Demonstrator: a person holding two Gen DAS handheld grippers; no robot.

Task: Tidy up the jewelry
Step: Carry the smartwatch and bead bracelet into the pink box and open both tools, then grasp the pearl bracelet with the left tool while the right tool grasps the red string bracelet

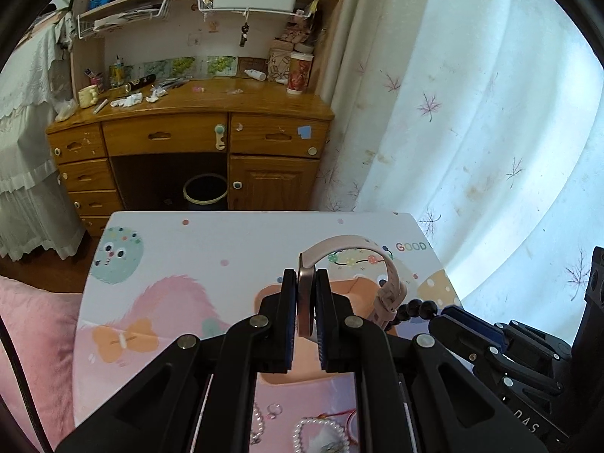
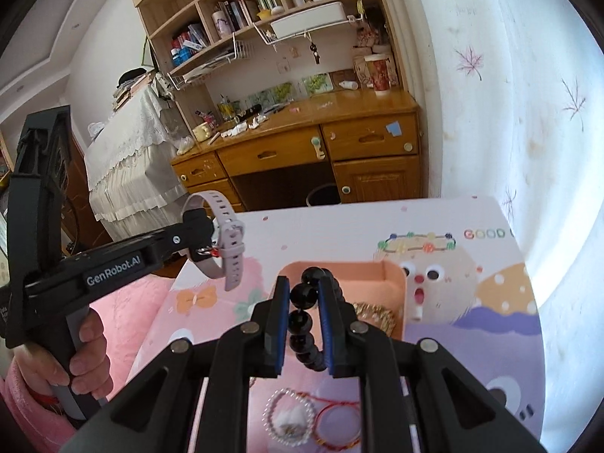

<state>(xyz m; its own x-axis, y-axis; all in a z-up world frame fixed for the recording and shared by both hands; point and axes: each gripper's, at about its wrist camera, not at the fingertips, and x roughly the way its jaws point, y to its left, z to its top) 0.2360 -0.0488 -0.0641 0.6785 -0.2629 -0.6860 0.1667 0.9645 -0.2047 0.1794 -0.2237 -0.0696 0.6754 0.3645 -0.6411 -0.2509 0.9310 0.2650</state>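
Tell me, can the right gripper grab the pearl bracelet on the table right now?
Probably not yet: the right gripper is shut on the black bead bracelet, so its jaws are full. The pearl bracelet lies uncovered below it.

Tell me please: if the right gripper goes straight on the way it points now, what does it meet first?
Most likely the peach tray. The right gripper, shut on the black bead bracelet, points forward and down at the tray's open top, which sits just past its fingertips. Depth is unclear, so it could reach the gold bracelet inside instead.

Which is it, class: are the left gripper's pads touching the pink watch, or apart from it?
Touching. The left wrist view shows the left gripper with both pads pressed flat against the pink watch case, no gap on either side.
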